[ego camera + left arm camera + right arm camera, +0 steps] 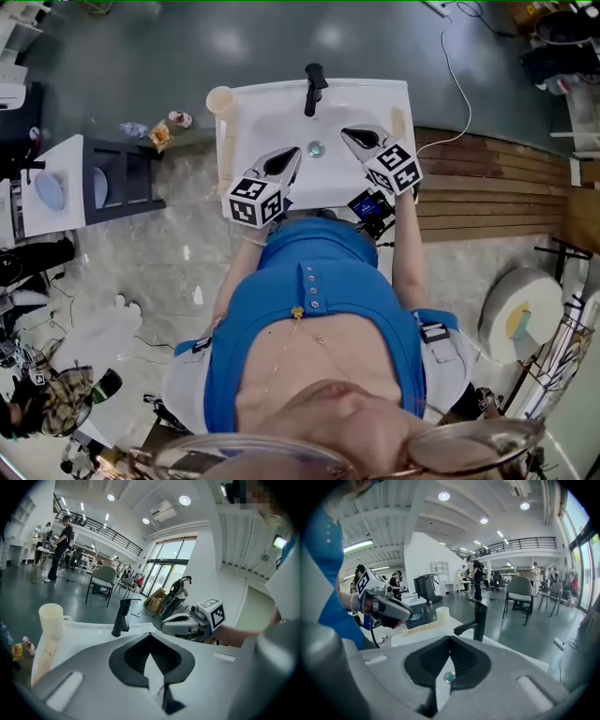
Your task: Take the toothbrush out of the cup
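A cream cup [219, 98] stands on the far left corner of the white sink [262, 112], with nothing sticking out of it in the left gripper view [51, 618] or the right gripper view [442, 614]. A long cream toothbrush-like stick [222, 157] lies flat along the sink's left rim, just nearer than the cup [43, 657] [417, 629]. My left gripper [295, 153] [150, 635] hovers shut and empty over the basin's left half. My right gripper [345, 132] [450, 638] is shut and empty over the right half. Both point at the faucet.
A black faucet [314, 87] stands at the sink's back and the drain [316, 147] lies between the grippers. A short cream piece [397, 120] rests on the right rim. Wooden decking [497, 187] lies to the right, a low shelf [103, 183] and small bottles [159, 131] to the left.
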